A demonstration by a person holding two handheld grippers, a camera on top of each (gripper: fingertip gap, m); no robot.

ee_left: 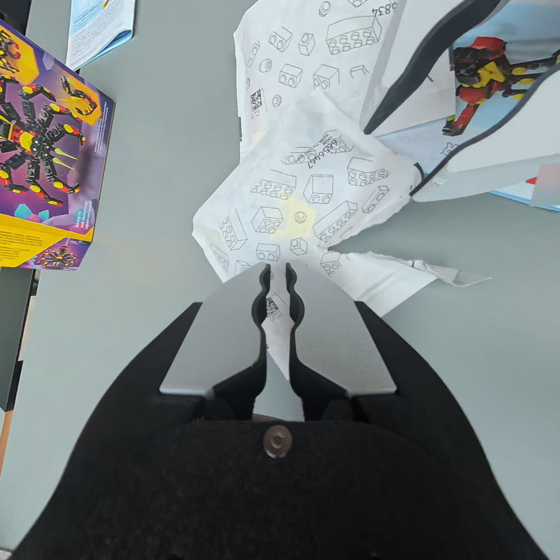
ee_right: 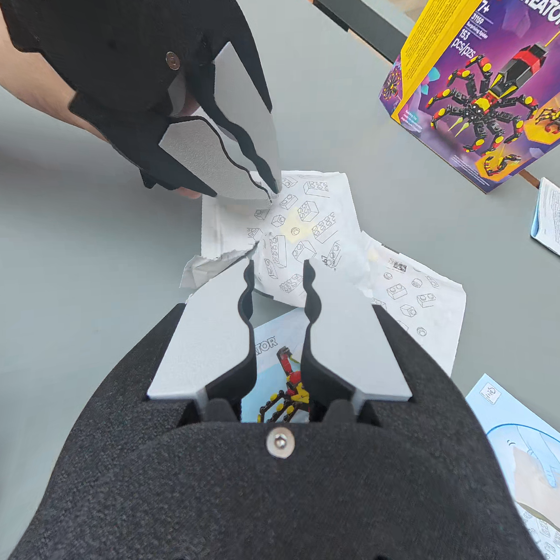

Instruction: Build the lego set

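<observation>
The paper bag [ee_right: 303, 230] of bricks lies crumpled on the grey table [ee_right: 91, 242], white, printed with line drawings of bricks, soft and creased, with a ragged tear along its edge at about 9 o'clock in the right wrist view. A faint yellow shows through the paper near its middle, likely a brick inside.

The left tool [ee_right: 271, 195] comes down from 11 o'clock in that view, its jaws nearly together with the tips on the bag's far edge; whether they truly pinch the paper I cannot tell. The right tool [ee_right: 277, 263] sits just short of the bag's near side at 6 o'clock, jaws moderately apart and empty, the torn flap just beside its left fingertip. The tear runs roughly crosswise between the two tools, so widening it probably means the right tool taking the flap and pulling away from the left.

A light-blue instruction booklet [ee_right: 272, 339] lies flat beneath the right tool. The glossy purple and yellow box [ee_right: 485, 106] stands at 2 o'clock, well apart.
</observation>
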